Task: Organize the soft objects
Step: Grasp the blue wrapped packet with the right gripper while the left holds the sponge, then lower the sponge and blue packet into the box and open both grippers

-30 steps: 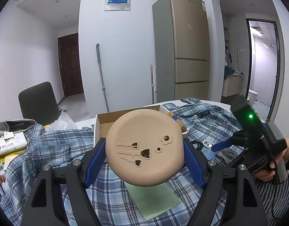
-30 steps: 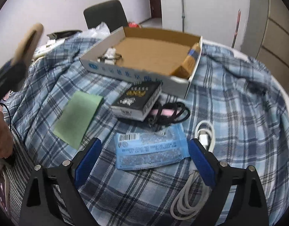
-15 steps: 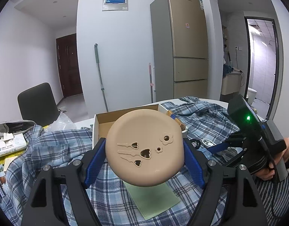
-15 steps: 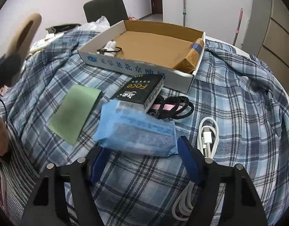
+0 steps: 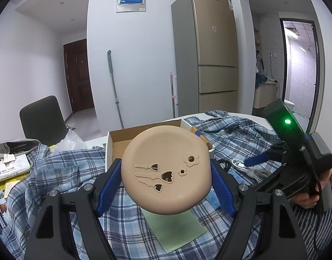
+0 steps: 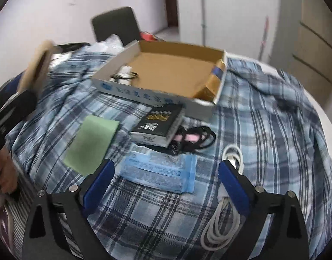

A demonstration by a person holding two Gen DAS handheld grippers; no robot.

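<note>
Tissue pack (image 6: 159,173), blue and soft, lies on the plaid cloth (image 6: 263,143) over the tabletop, between the spread fingers of the right gripper (image 6: 166,186), which hangs open and grips nothing. Beside it sit a green pad (image 6: 91,143), a black box (image 6: 159,123) and a white cable (image 6: 222,218). Toward the far edge stands a cardboard tray (image 6: 172,69). Left gripper (image 5: 166,184) is closed on a tan round dish (image 5: 166,171) (held clear of the cloth)

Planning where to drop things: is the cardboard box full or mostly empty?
Mostly empty: the box shows bare cardboard floor, with only a key ring and a brown pack at its ends.
</note>
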